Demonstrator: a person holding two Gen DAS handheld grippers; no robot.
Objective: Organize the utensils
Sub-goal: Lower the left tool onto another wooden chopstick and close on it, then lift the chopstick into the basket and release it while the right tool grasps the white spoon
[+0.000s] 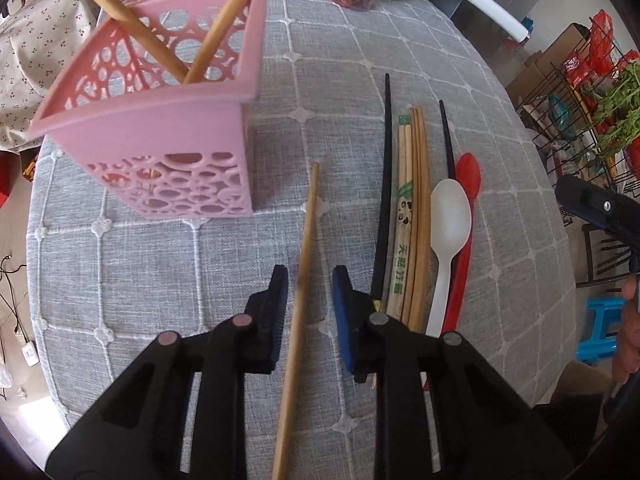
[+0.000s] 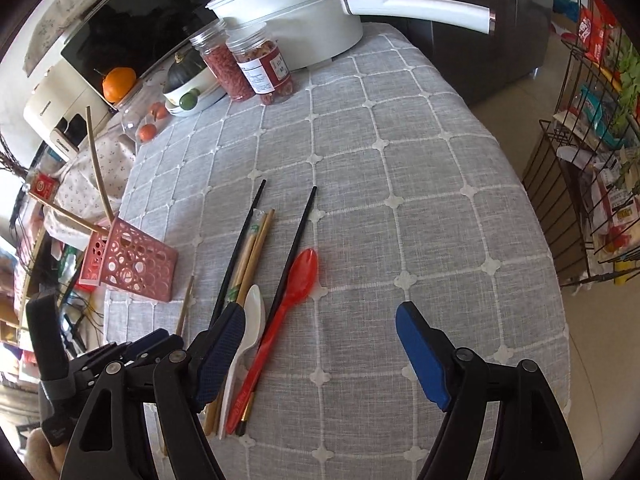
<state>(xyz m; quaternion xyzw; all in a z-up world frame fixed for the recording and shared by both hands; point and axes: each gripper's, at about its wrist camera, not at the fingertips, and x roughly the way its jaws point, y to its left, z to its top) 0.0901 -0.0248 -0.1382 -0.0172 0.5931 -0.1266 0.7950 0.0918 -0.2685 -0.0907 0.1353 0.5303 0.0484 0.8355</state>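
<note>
A pink perforated holder (image 1: 168,136) stands on the grey tablecloth with two wooden chopsticks (image 1: 212,36) leaning in it; it also shows in the right wrist view (image 2: 132,262). My left gripper (image 1: 310,284) is open, its jaws on either side of a single wooden chopstick (image 1: 302,284) that lies on the cloth. To its right lie black chopsticks (image 1: 384,200), wooden chopsticks (image 1: 418,216), a white spoon (image 1: 448,232) and a red spoon (image 1: 468,172). My right gripper (image 2: 320,344) is open and empty, above the cloth right of the red spoon (image 2: 288,300).
A white pot (image 2: 296,20), two jars (image 2: 244,64), a bowl of fruit (image 2: 188,84) and oranges (image 2: 152,120) stand at the table's far end. A wire rack (image 2: 592,152) of goods stands on the floor to the right. A blue stool (image 1: 604,328) is beside the table.
</note>
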